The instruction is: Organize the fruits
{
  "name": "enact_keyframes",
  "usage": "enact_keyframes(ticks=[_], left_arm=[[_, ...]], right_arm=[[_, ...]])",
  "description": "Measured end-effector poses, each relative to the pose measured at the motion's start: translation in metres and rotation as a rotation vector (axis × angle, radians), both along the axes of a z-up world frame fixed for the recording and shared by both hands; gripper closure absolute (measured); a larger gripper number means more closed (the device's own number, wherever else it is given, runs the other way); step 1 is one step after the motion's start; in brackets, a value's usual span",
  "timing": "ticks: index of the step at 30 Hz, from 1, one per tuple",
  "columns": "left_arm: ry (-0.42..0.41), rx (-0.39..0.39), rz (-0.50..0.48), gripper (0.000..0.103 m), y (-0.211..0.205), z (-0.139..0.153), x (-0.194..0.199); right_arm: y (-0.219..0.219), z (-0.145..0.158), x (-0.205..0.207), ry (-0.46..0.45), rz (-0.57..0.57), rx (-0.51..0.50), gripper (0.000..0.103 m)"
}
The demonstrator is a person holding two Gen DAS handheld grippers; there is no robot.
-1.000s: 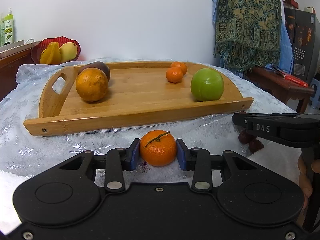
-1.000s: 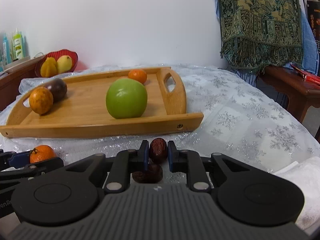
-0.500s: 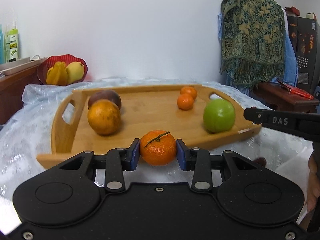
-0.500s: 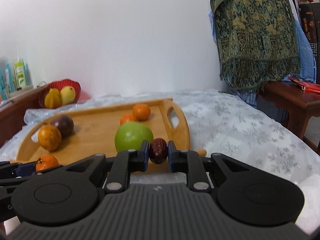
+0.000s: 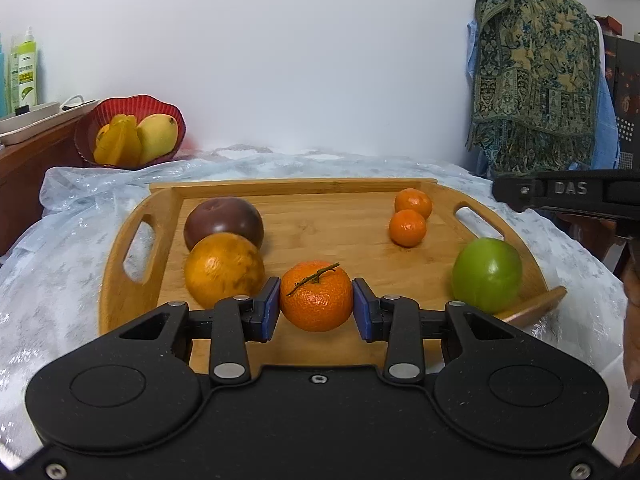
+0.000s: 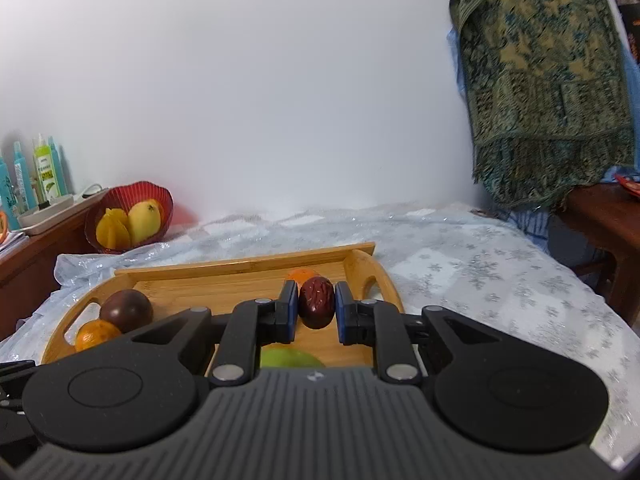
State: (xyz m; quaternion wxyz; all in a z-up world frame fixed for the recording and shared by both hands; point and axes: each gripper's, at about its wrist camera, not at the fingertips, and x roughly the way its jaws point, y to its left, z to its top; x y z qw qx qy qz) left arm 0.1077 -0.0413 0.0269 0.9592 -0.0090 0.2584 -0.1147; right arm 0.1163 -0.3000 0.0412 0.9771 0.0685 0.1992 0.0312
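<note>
Bamboo tray [image 5: 132, 248] as the landmark on the silvery tablecloth [image 5: 52, 264], holding most of the fruit. Left gripper [image 5: 316, 306] clamped on a stemmed mandarin [image 5: 316, 296], carried above the tray's near edge, just beside a large russet orange [image 5: 224, 270] with a dark purple fruit [image 5: 222, 216] touching it behind. Two small mandarins [image 5: 408, 227] toward the tray's far right, a green apple [image 5: 486, 274] at its near right corner. Right gripper [image 6: 316, 308] closed on a red date [image 6: 316, 307], held over the tray's right end near the handle cutout, above the apple's top [image 6: 288, 358].

Judged step: transport, both fruits raised over the tray and not yet set down. Next move calls for lowering each to bare wood and only then parting the fingers. Sensible targets: mandarin toward its small kin at the tray's far right; date into the open patch beside the handle. Risk, as a guess: a round fruit rolling off if let go from height.

Red bowl [image 5: 132, 136] of yellow fruit beyond the tray's left end, untouched.
</note>
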Motion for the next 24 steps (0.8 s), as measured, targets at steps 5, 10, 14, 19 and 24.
enact_keyframes(ticks=[5, 10, 14, 19, 24], left_arm=[[0.014, 0.023, -0.015, 0.068, -0.009, -0.002, 0.021], [0.045, 0.03, -0.03, 0.068, -0.016, -0.007, 0.037], [0.054, 0.048, -0.043, 0.068, -0.022, -0.013, 0.044], [0.065, 0.051, -0.041, 0.068, -0.024, -0.017, 0.048], [0.071, 0.051, -0.034, 0.068, -0.023, -0.02, 0.05]], right_arm=[[-0.001, -0.011, 0.036, 0.114, 0.028, 0.009, 0.08], [-0.003, -0.023, 0.062, 0.201, 0.035, 0.011, 0.08], [-0.006, -0.029, 0.073, 0.239, 0.034, 0.026, 0.08], [-0.006, -0.031, 0.08, 0.26, 0.039, 0.033, 0.08], [-0.003, -0.033, 0.083, 0.27, 0.047, 0.025, 0.08]])
